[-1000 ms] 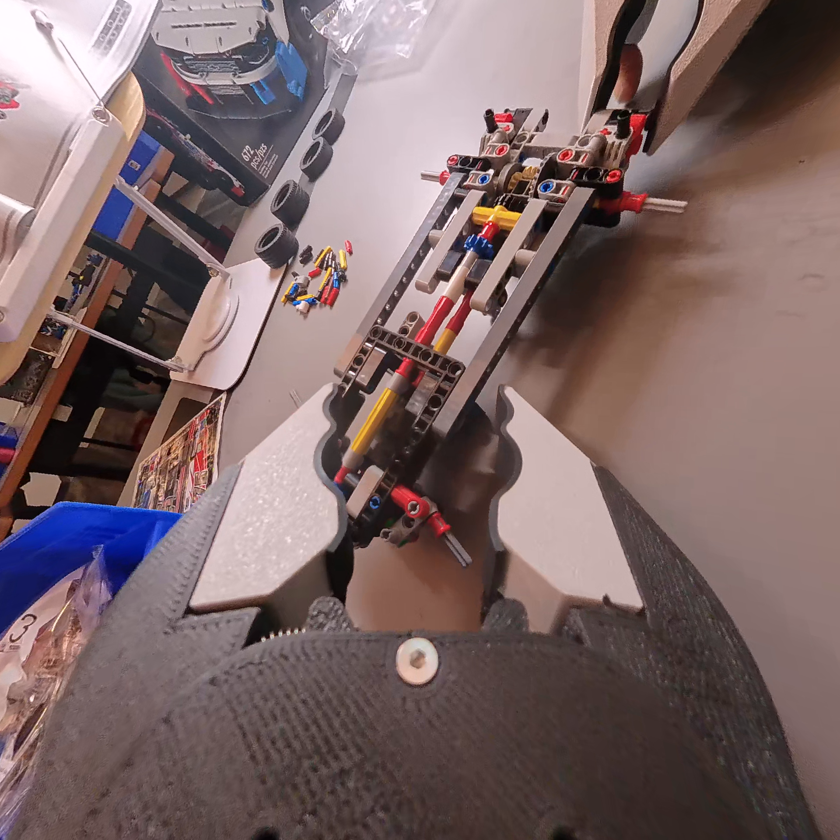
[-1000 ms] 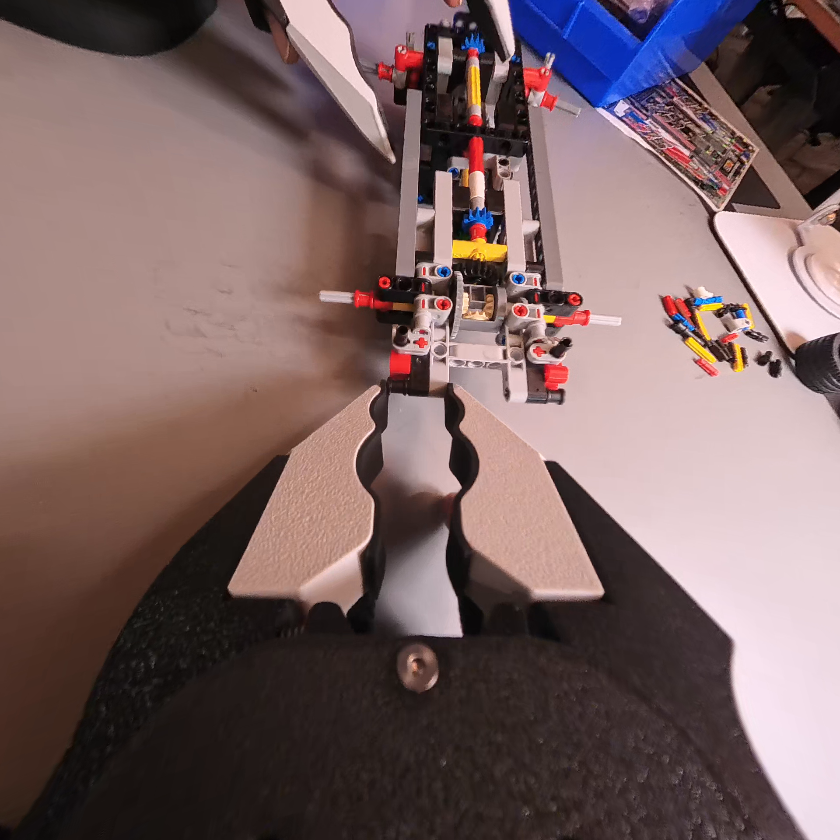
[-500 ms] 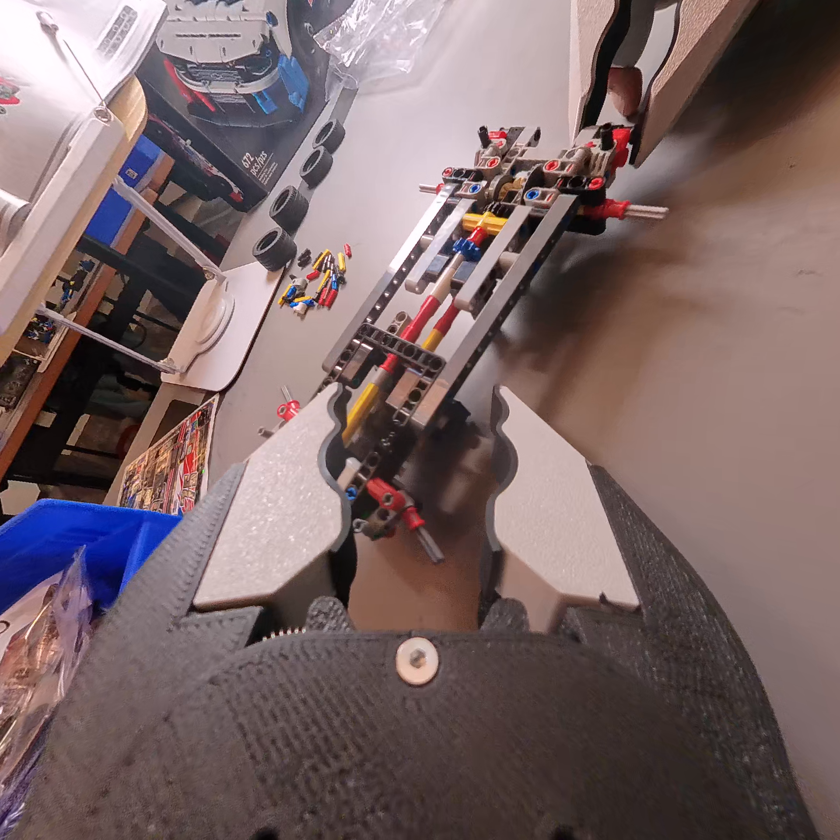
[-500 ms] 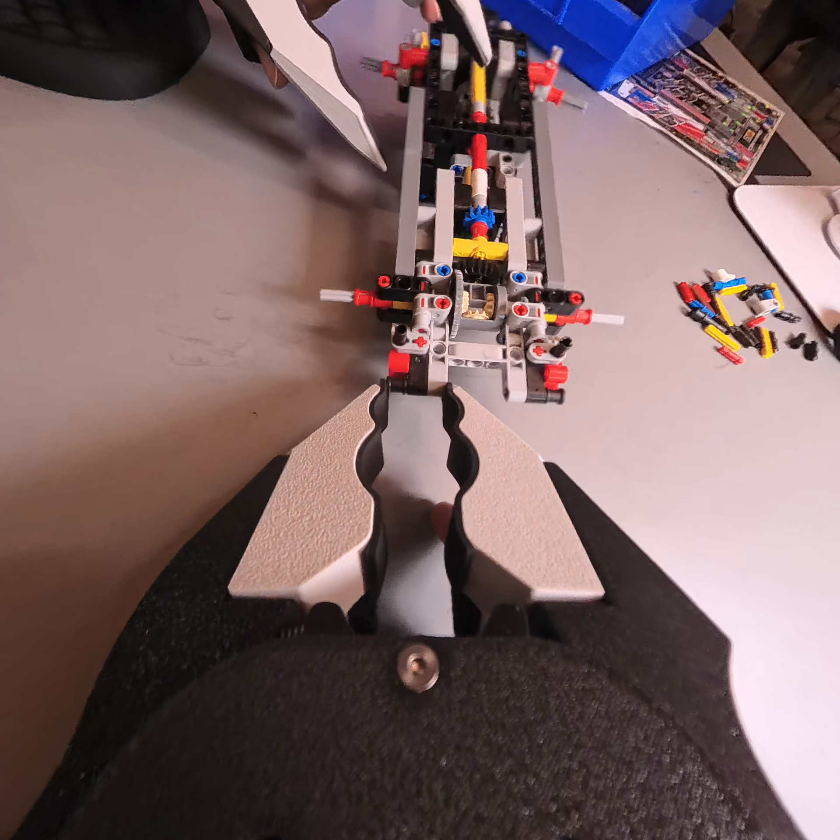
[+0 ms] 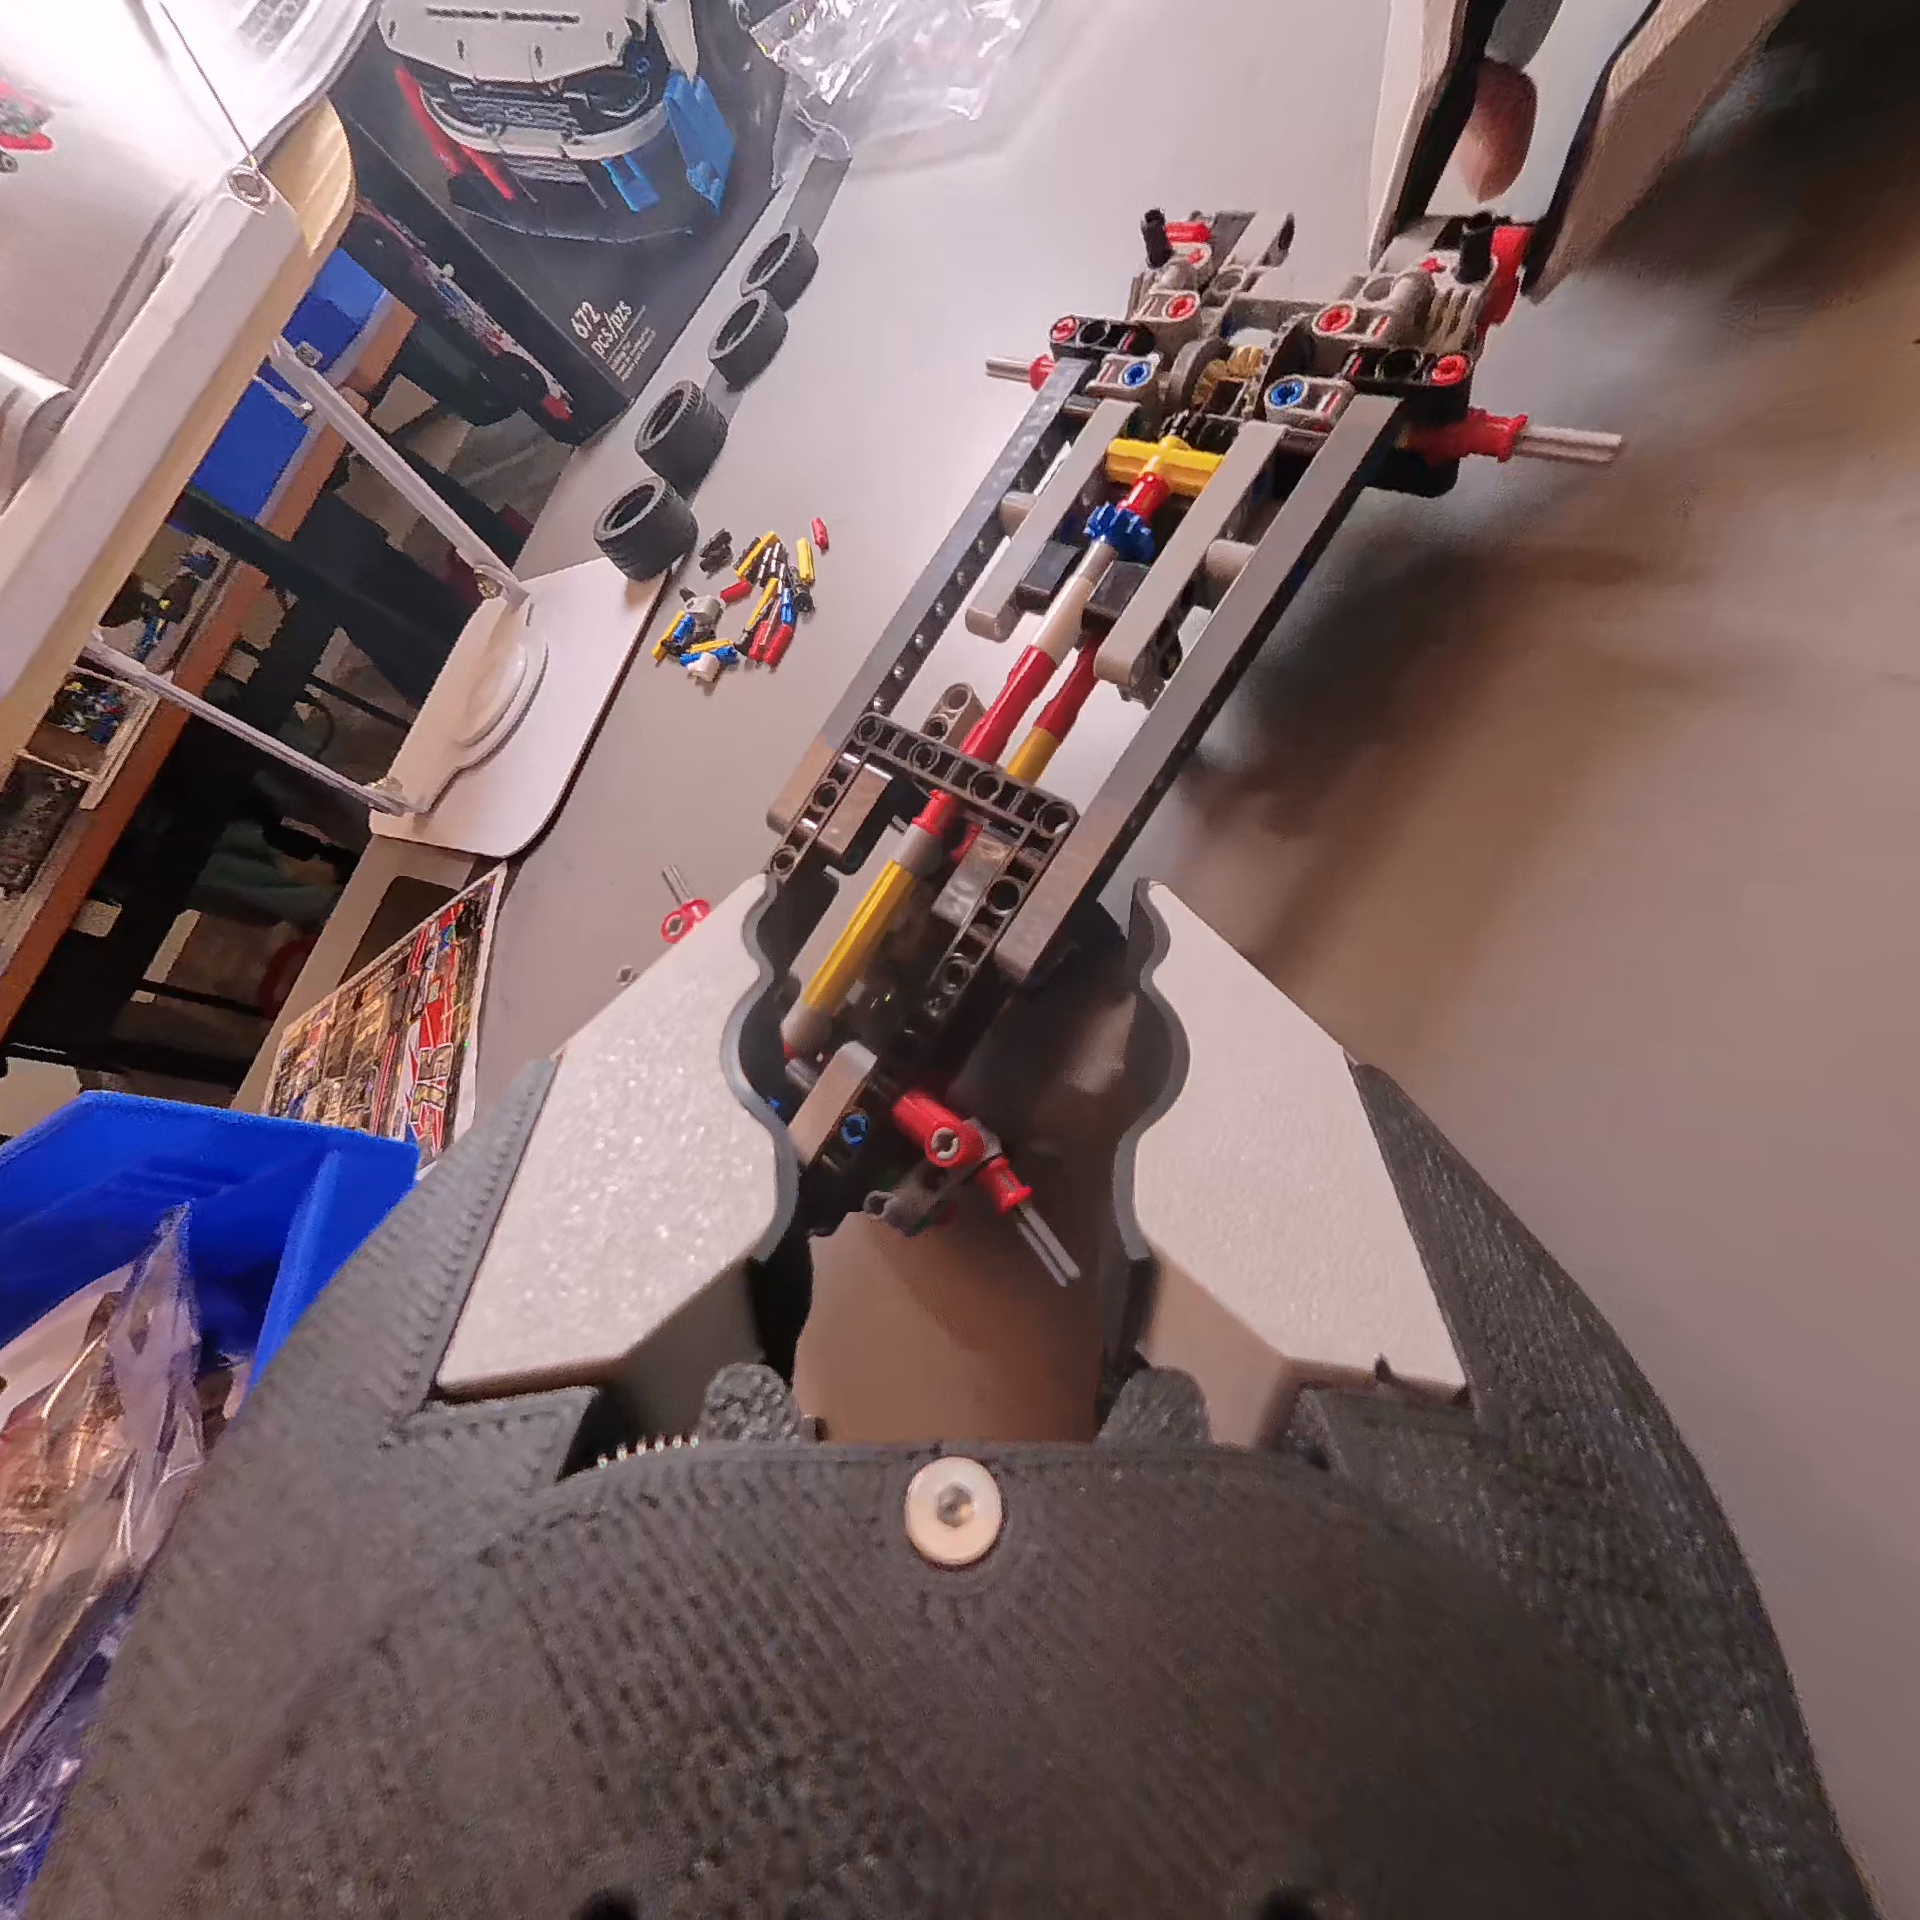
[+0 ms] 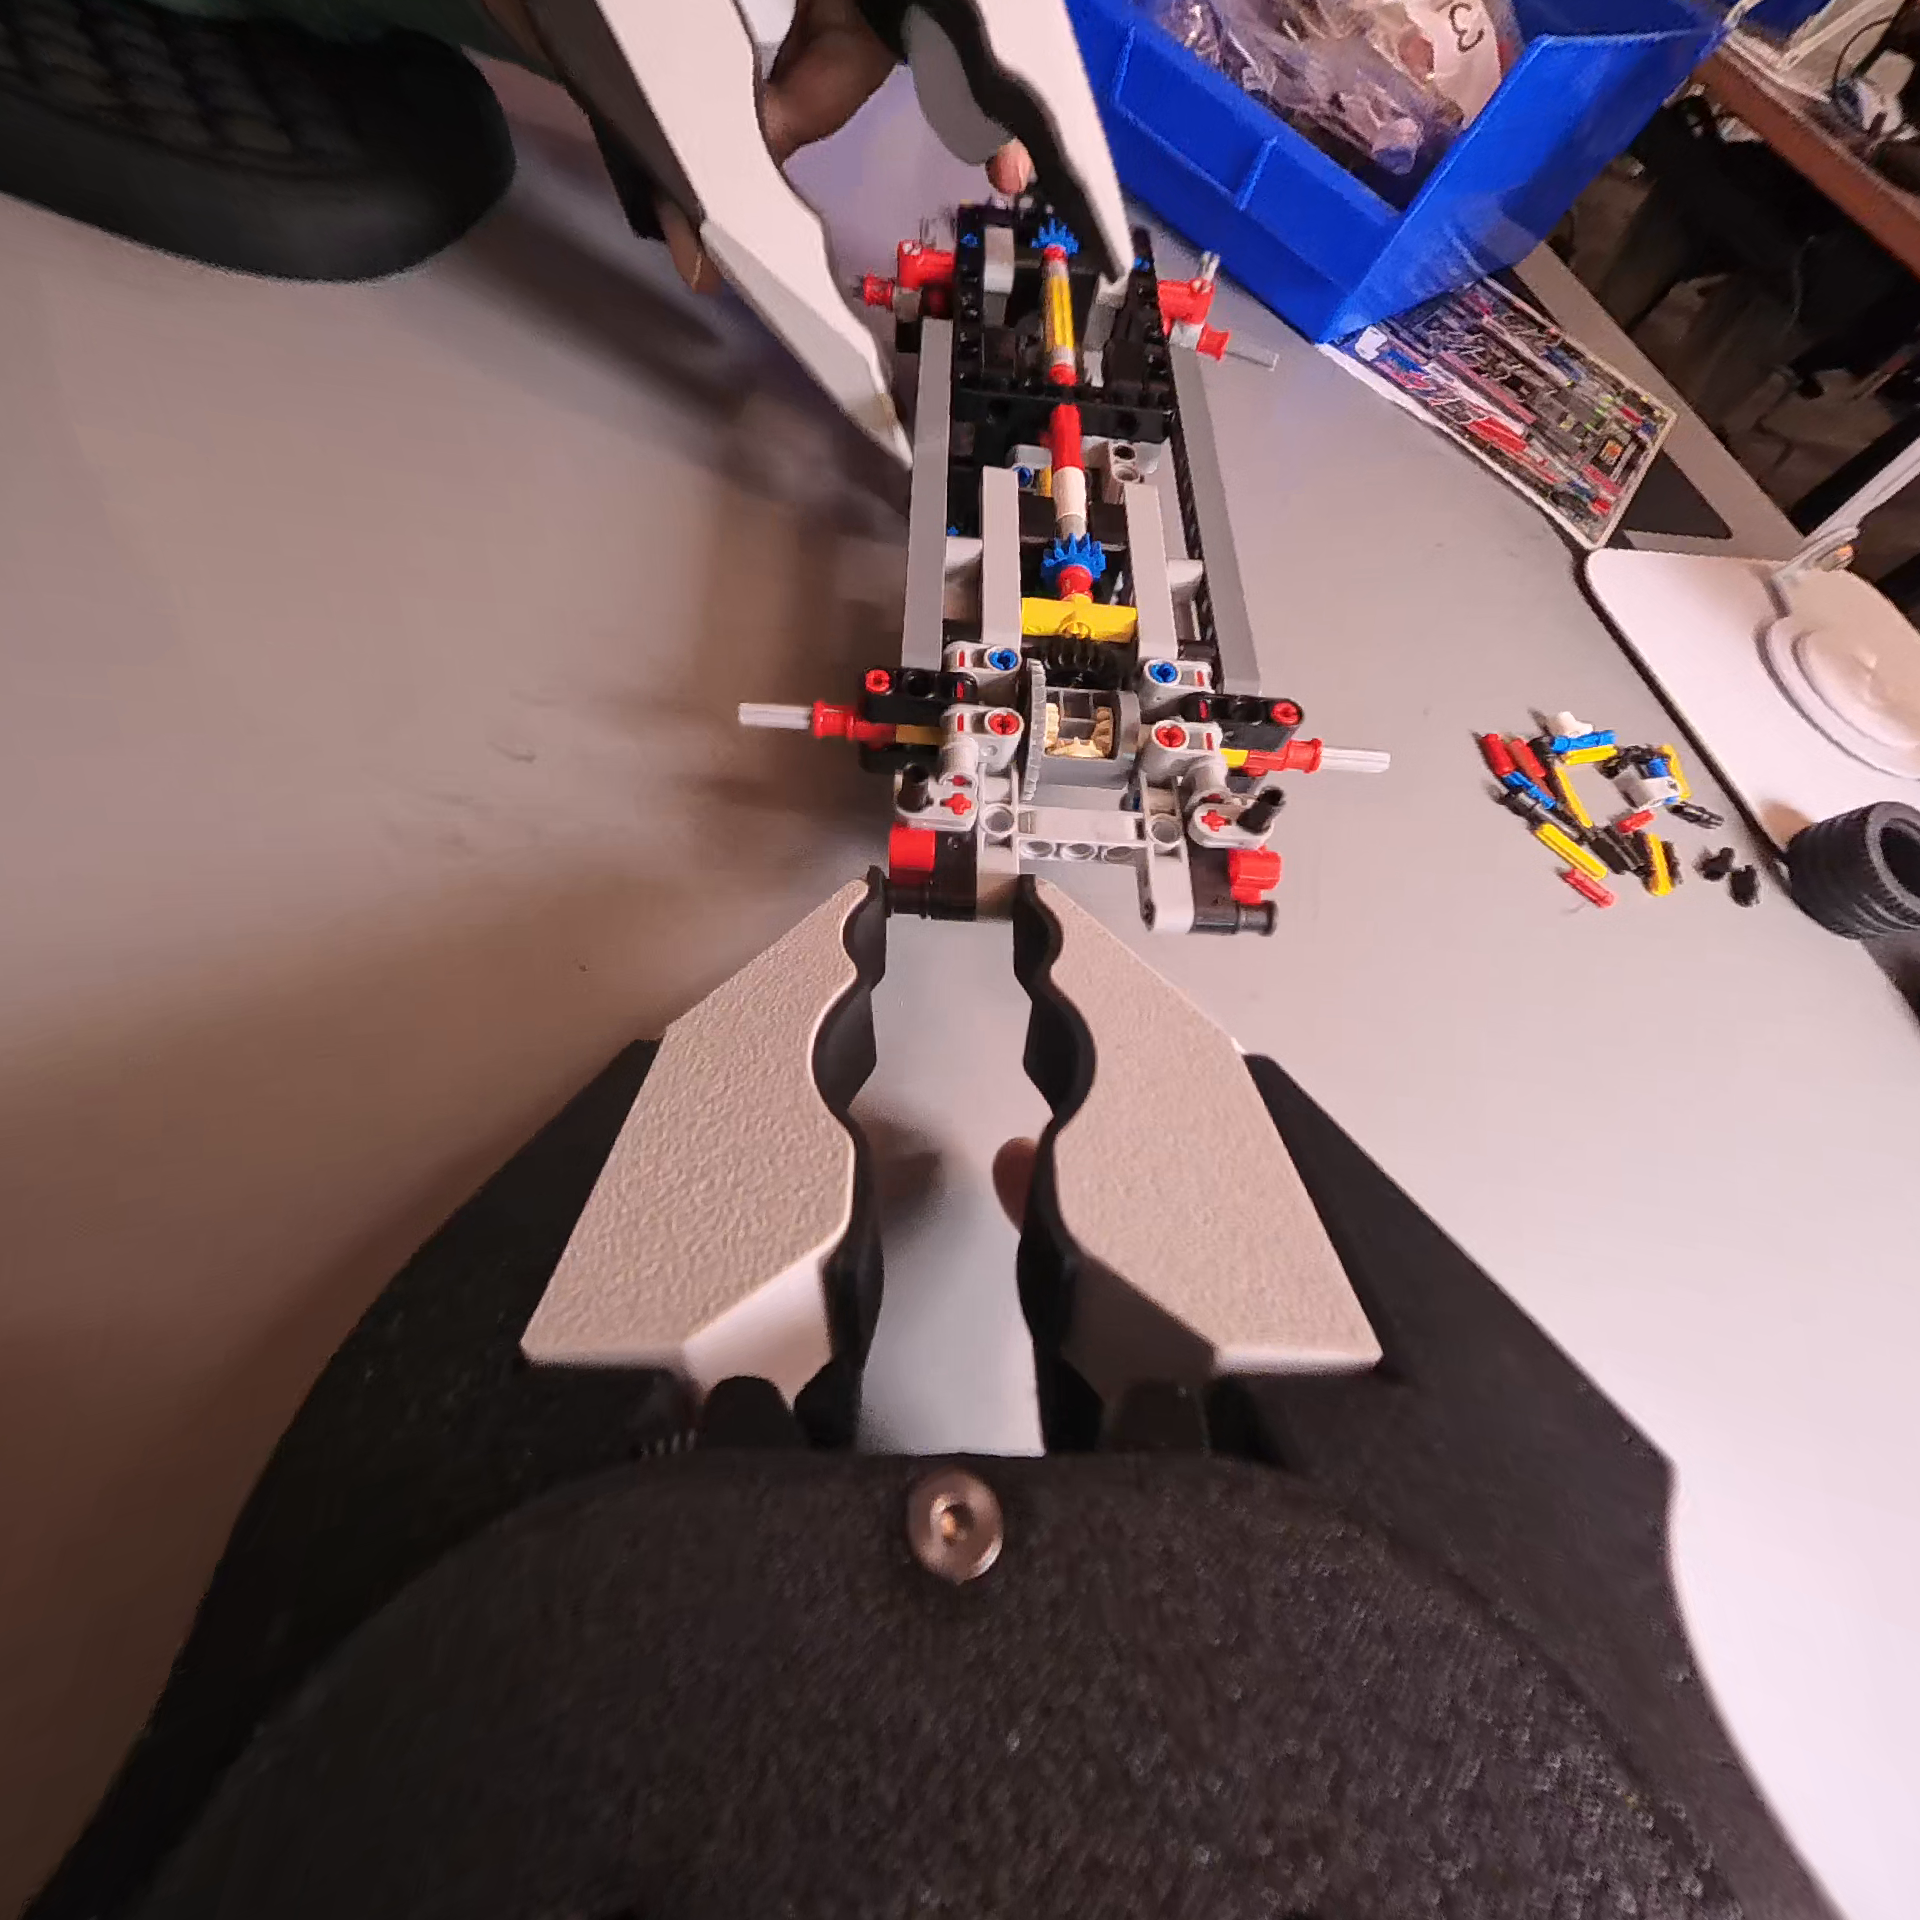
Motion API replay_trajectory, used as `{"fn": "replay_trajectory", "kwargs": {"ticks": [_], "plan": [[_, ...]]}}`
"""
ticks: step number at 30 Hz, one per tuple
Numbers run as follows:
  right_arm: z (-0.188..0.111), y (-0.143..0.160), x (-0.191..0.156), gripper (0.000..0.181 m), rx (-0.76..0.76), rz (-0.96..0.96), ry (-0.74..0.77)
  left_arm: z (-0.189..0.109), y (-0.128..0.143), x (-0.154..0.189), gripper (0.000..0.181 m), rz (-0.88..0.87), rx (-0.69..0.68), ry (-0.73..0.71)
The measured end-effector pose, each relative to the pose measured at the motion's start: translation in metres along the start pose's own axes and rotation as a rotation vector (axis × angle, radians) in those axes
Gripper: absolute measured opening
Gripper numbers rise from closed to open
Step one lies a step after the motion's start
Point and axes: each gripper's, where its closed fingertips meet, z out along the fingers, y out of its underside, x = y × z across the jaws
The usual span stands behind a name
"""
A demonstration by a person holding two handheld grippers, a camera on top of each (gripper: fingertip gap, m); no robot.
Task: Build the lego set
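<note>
A long lego chassis [image 5: 1122, 582] of grey beams, with a red and yellow shaft down its middle, lies over the grey table. My left gripper [image 5: 951, 914] is open, its fingers on either side of the chassis's black front frame; a gap shows by the right finger. My right gripper [image 6: 951, 894] is shut on a black and red corner piece at the chassis's [image 6: 1070, 644] rear axle end. The right gripper shows far off in the left wrist view [image 5: 1470, 249]. The left gripper shows at the far end in the right wrist view [image 6: 1008, 353].
Small loose lego pins [image 5: 743, 613] lie left of the chassis, also seen in the right wrist view [image 6: 1590, 800]. Black tyres [image 5: 681, 426] and the set's box [image 5: 540, 208] sit beyond. A blue bin [image 6: 1351, 208] with bags, a printed sheet [image 6: 1507, 405] and a white stand base [image 5: 499, 707] are nearby. One gripper's finger ends stand about 15 centimeters off the other's.
The chassis's front end has come deeper between my left fingers. My right gripper has kept its hold on the rear corner.
</note>
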Motion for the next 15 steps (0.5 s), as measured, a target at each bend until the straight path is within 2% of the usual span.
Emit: {"fn": "replay_trajectory", "kwargs": {"ticks": [7,12,15], "plan": [[-0.001,0.005,0.002,0.021,-0.035,-0.015,0.000,-0.002,-0.003,-0.004,0.065,0.006,0.015,-0.020],[-0.012,0.029,0.013,0.021,-0.103,-0.032,-0.001,-0.005,-0.001,-0.006,0.086,-0.148,0.039,0.042],[-0.024,0.041,0.025,0.033,-0.140,-0.001,0.020,-0.009,-0.007,-0.005,0.091,-0.235,0.093,0.098]]}}
